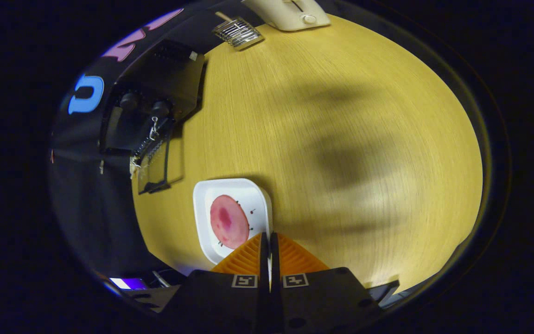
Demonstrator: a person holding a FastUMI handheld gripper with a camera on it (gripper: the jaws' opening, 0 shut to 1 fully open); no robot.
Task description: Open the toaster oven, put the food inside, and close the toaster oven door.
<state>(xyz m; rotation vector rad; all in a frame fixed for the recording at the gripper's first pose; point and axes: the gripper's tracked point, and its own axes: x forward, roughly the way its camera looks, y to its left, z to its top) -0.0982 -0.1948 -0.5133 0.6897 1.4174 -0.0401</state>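
One white plate point(233, 192) with a pink slice of food point(228, 221) sat on the desk point(341, 139), its rim pinched by the tool point(269, 239). Judged light, stiff, slippery; oven point(155, 106) open beyond.

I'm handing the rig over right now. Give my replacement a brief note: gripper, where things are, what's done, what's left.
Gripper: fingers closed on the rim of the white plate, apparently gripping it.
Food: round pink slice lying on that plate, on the wooden table.
Toaster oven: beyond the plate, door already down and open.
Done: door opened, plate grasped.
Left: carry the plate into the oven, release, close the door.
Also on the table's far side: a metal rack and a cream appliance.
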